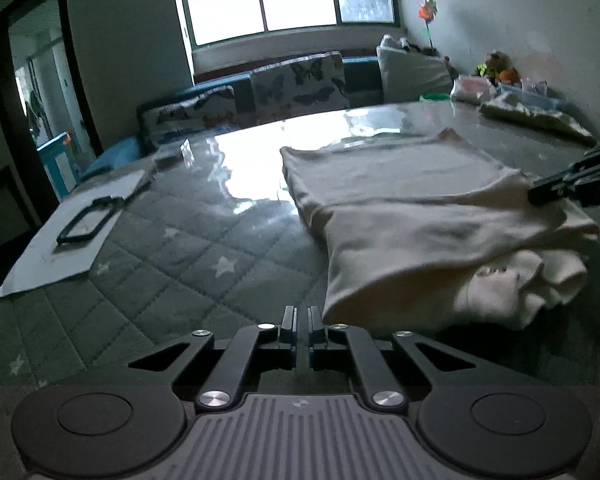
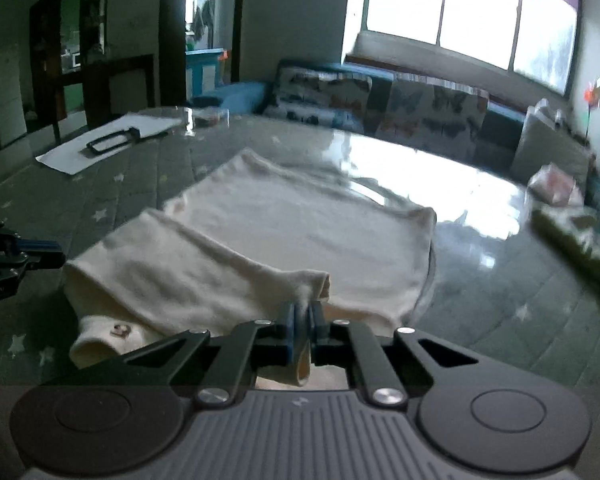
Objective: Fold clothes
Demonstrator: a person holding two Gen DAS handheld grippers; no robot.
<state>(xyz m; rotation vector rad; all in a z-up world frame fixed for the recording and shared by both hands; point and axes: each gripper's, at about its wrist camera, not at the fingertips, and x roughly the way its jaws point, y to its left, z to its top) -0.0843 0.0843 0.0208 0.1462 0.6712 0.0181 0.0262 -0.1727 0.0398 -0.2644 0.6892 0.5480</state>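
A cream garment (image 1: 420,216) lies partly folded on the quilted grey-green table (image 1: 172,248), one side laid over the middle. My left gripper (image 1: 302,314) is shut and empty, just off the garment's near left corner. My right gripper (image 2: 303,312) is shut on a fold of the cream garment (image 2: 268,240) at its near edge; cloth hangs between the fingers. The right gripper also shows at the right edge of the left wrist view (image 1: 540,194), touching the garment. The left gripper shows at the left edge of the right wrist view (image 2: 56,256).
A white paper sheet (image 1: 60,248) with a black frame-like object (image 1: 88,226) lies at the table's left. A patterned cloth (image 1: 536,116) and small items sit at the far right corner. A butterfly-print sofa (image 1: 300,84) stands behind the table under the window.
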